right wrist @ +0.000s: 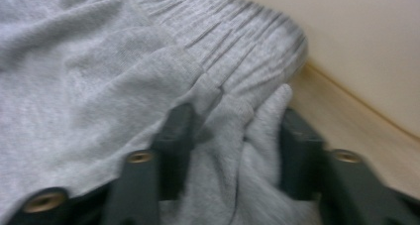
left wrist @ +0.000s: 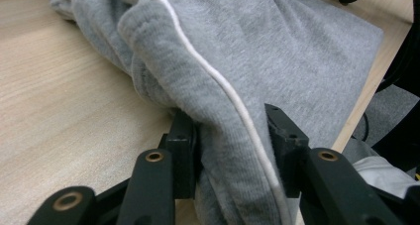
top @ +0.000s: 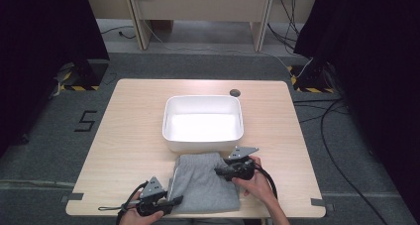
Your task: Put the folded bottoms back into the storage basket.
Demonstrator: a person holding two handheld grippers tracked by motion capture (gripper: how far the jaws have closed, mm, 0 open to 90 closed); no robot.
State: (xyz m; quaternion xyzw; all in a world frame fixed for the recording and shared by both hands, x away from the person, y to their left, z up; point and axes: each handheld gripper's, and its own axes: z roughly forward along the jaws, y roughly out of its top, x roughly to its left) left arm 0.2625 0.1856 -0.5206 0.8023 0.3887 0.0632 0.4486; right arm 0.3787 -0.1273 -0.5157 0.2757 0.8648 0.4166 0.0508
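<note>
1. Lying at the lower centre of the high view, a folded grey garment rests on the wooden table, its far edge just beside the near wall of a white tub.
2. The left tongs, at the lower left of the garment, have both jaws closed on a fold of the grey fabric. In the left gripper view the cloth bunches between the jaws, and a white piping line runs down through the held fold.
3. The right tongs, at the upper right of the garment, grip the ribbed waistband edge. The right gripper view is blurred, but fabric fills the gap between its jaws.
4. A hand holds the right tongs; the other hand holds the left at the bottom edge of the frame.
5. The white tub sits at table centre, upright. A small dark round mark lies beyond its far right corner.
</note>
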